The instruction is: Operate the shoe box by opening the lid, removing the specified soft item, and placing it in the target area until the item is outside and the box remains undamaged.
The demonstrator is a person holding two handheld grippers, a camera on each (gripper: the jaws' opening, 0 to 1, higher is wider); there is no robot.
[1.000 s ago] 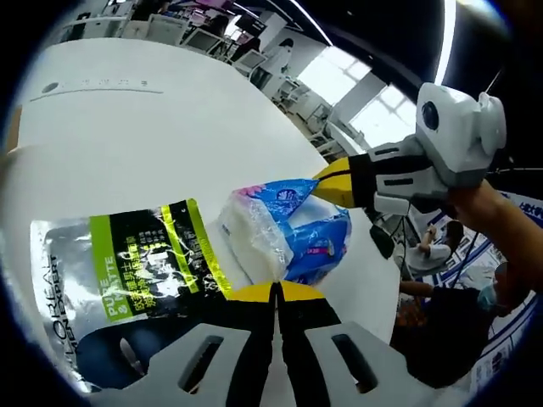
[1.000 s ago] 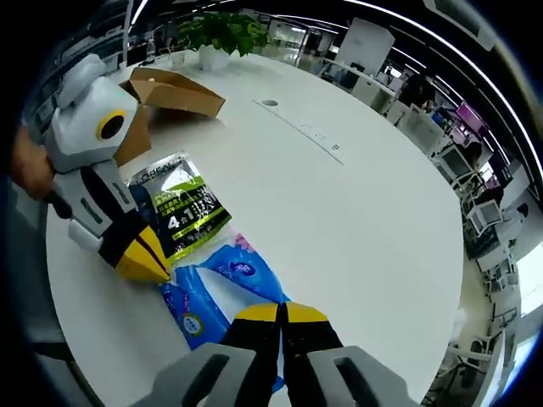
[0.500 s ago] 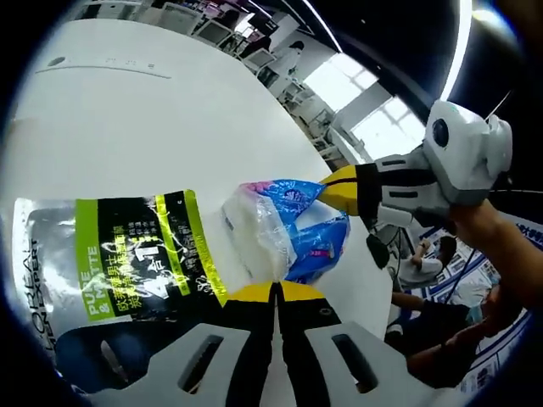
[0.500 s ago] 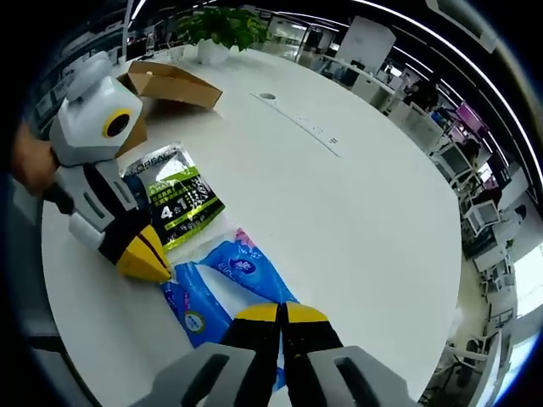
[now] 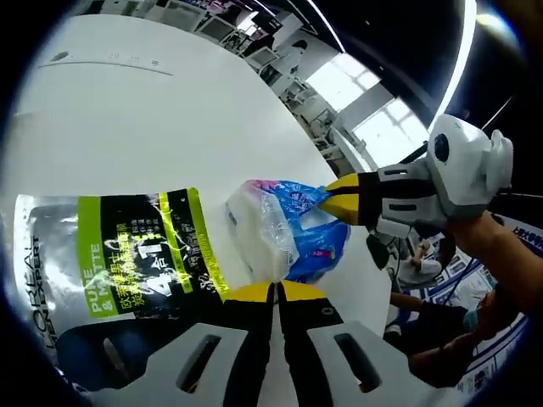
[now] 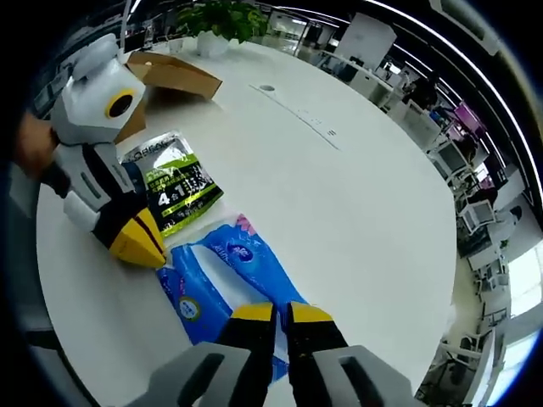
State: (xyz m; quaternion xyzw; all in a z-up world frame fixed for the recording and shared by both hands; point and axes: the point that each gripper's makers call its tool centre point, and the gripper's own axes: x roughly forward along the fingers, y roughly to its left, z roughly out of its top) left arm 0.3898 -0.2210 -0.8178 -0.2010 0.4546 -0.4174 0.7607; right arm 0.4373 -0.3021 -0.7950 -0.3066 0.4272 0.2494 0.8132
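Each view looked down close along its own jaws from opposite ends, sharing the blue tissue pack (image 5: 293,229) (image 6: 222,275) between them.

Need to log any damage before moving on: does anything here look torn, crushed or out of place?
Nothing looks torn. The blue tissue pack is pinched at opposite ends by the left gripper and right gripper, so its wrapper bunches. The cardboard box stands open behind, apparently intact.

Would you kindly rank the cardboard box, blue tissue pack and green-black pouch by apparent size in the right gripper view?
1. blue tissue pack, though nearest the camera
2. green-black pouch and cardboard box: too alike to rank
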